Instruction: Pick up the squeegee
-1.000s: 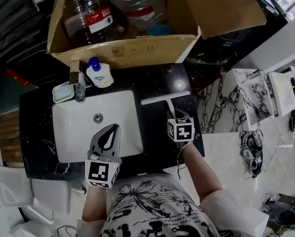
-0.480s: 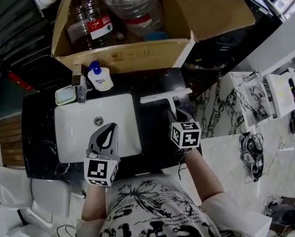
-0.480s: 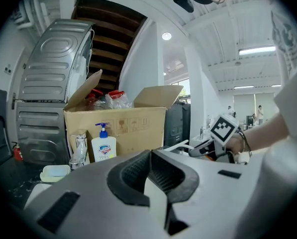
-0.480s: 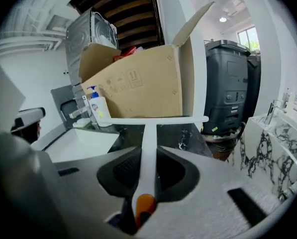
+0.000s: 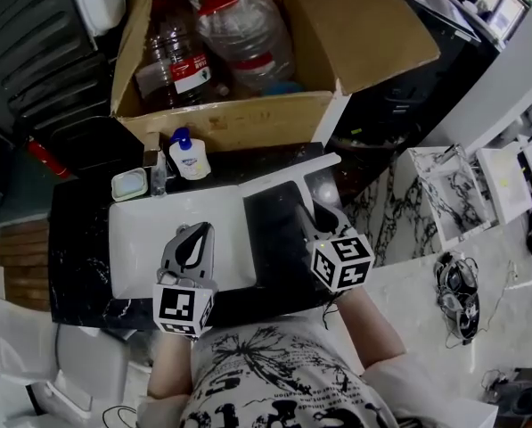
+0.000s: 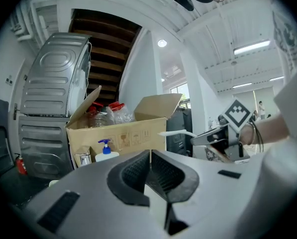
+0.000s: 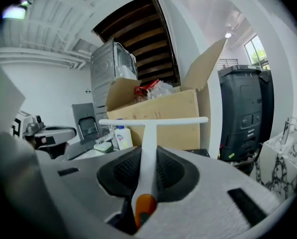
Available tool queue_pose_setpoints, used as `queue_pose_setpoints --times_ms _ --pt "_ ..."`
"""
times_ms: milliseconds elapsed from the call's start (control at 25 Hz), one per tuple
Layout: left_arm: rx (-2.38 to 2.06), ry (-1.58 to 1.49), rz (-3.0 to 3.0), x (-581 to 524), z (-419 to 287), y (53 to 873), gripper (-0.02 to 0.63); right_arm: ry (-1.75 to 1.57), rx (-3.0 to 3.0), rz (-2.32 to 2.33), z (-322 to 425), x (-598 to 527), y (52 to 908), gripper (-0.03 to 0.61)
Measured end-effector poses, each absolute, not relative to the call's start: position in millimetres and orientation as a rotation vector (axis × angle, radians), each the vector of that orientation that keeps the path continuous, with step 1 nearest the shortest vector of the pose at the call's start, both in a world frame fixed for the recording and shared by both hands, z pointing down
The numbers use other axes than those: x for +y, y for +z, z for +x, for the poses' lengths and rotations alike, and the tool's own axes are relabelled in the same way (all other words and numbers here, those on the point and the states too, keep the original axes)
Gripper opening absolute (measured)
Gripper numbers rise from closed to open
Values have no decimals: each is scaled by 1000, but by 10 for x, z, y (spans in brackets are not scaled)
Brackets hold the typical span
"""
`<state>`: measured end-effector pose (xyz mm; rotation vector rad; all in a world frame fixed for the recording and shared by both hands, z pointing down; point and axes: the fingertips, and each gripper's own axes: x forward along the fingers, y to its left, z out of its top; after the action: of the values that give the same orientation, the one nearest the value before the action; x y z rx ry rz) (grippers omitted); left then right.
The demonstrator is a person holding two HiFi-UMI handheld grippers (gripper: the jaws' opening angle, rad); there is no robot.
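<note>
The squeegee [image 5: 290, 176] is white and T-shaped, with an orange tip on its handle. It hangs in the air over the black countertop [image 5: 78, 239], to the right of the sink [image 5: 132, 239]. My right gripper [image 5: 310, 217] is shut on its handle. In the right gripper view the handle [image 7: 147, 158] runs between the pads and the blade [image 7: 153, 120] lies level beyond the jaws. My left gripper [image 5: 203, 232] hovers over the sink's near edge, shut with nothing in it; its pads [image 6: 138, 171] meet. The left gripper view shows the right gripper [image 6: 223, 133] carrying the squeegee [image 6: 175, 132].
An open cardboard box [image 5: 239, 119] with large water bottles [image 5: 243, 25] stands behind the counter. A soap pump bottle [image 5: 190, 159], a faucet [image 5: 156, 172] and a soap dish [image 5: 127, 184] sit at the sink's far edge. A marble-patterned stand [image 5: 444, 194] is to the right.
The right gripper has risen with the squeegee, lifting it off the countertop. The left gripper has come up a little over the sink, still shut.
</note>
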<state>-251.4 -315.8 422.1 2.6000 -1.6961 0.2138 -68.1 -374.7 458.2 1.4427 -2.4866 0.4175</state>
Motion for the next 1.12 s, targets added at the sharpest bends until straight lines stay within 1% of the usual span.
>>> queue_pose_setpoints --times_ms 440,680,800,1120 --pt "-1818 132 2622 -3147 -2689 3836 13 77 -2704 1488 -870 -3533 3752 69" --pt "-1880 93 2608 -3117 -2784 3685 13 -48 -2787 1498 -948 -3453 3493 69" --pt "-1884 81 2629 -3110 -2784 3667 14 -69 -2788 1496 -969 -3437 3465 69" --pt "-1889 80 2622 -3087 -2790 3662 12 5 -2766 1528 -952 -3443 3587 69"
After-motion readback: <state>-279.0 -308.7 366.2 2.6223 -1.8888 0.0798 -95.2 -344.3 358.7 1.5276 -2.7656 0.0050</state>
